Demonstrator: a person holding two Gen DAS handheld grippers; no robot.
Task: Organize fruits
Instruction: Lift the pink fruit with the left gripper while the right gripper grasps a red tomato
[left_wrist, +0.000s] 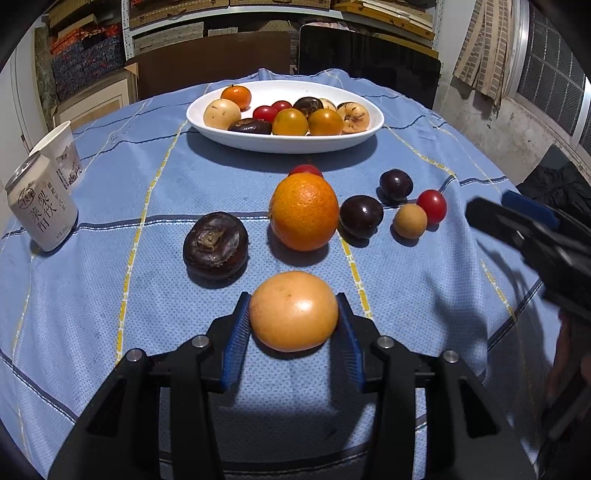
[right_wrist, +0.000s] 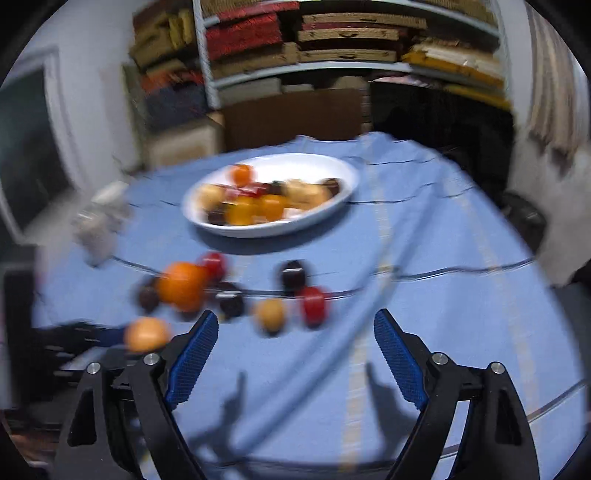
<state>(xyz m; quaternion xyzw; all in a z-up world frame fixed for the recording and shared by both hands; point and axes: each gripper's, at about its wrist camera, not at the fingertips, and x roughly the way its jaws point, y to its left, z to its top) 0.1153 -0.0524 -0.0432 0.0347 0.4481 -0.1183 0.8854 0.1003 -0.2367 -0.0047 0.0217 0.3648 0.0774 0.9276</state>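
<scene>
Gripping a pale orange fruit (left_wrist: 293, 311) on the tablecloth (left_wrist: 110, 295), the left gripper (left_wrist: 293, 314) must next lift it toward the white dish (left_wrist: 284, 142); the right gripper (right_wrist: 291, 354) stands wide, empty.

We see only the top of a red tomato (left_wrist: 306, 170), because the big orange (left_wrist: 303, 211) hides the rest. The right gripper (left_wrist: 524, 236) is blurry and cut off at the picture's edge. In the right wrist view all is smeared, so we cannot tell the fruits in the white dish (right_wrist: 343, 173) apart.
</scene>
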